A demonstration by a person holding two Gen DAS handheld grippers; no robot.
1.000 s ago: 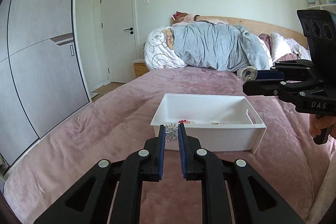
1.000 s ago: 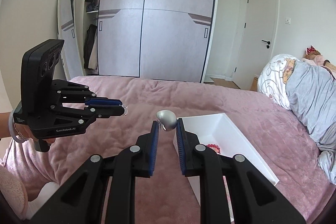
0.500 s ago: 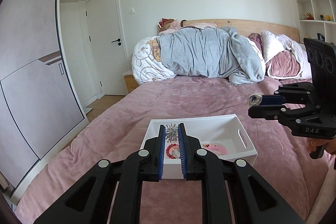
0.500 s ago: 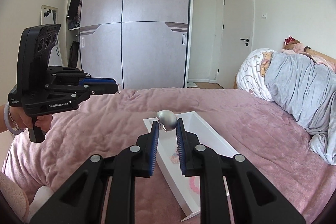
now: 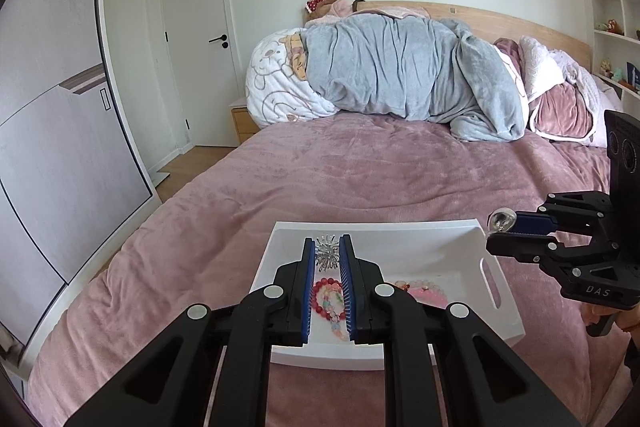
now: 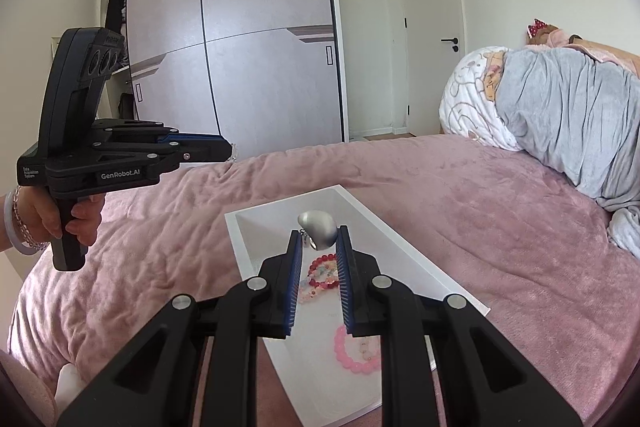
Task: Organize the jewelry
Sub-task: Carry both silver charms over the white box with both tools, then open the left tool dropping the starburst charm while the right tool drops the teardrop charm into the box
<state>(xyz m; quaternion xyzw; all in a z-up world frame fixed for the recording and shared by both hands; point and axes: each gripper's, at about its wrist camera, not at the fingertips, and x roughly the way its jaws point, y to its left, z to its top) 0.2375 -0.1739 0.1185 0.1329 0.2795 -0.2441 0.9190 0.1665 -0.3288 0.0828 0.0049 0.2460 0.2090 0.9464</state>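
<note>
Left wrist view: I am holding the left gripper point(image 5: 327, 251) over the white rectangular plastic tray point(image 5: 502, 311), its blue ribbed pads clamped on a spiky silver metal brooch point(image 5: 327, 255) whose prongs are fanning out beyond the tips. The tray is lying on the plush pink velvety bedspread point(image 5: 360, 179), its long axis running across this view; beaded red and pink bracelets point(image 5: 329, 297) are resting inside. In the right wrist view, the right gripper point(image 6: 318, 243) is pinching a smooth rounded silver pendant point(image 6: 318, 227), possibly with a small ring beneath, also above the tray.
</note>
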